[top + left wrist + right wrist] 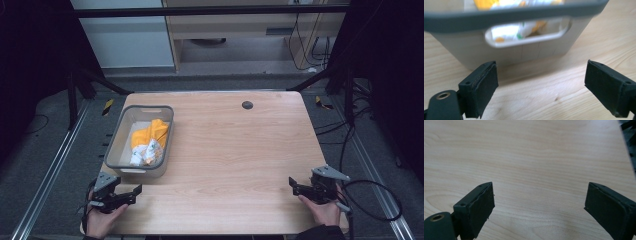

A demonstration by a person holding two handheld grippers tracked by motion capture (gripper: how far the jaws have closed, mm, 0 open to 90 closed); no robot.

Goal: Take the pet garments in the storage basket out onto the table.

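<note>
High view puts the grey bin [117, 145] at the tabletop's [230, 160] left, cloth bundle [148, 141] inside: light, rigid plastic, best taken at the near handle slot [526, 35]. Left gripper [129, 194] sits just before it, fingers wide; right gripper [295, 186] well apart, fingers wide, both empty.

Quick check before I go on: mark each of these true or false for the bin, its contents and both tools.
1. The grey bin sits at the table's left side. True.
2. The bin is empty. False: crumpled yellow and white items lie in it.
3. The left tool stands open near the bin's near end. True.
4. The right tool grips something. False: its jaws are open over bare wood.
5. The bin lies tipped over. False: it stands upright.
</note>
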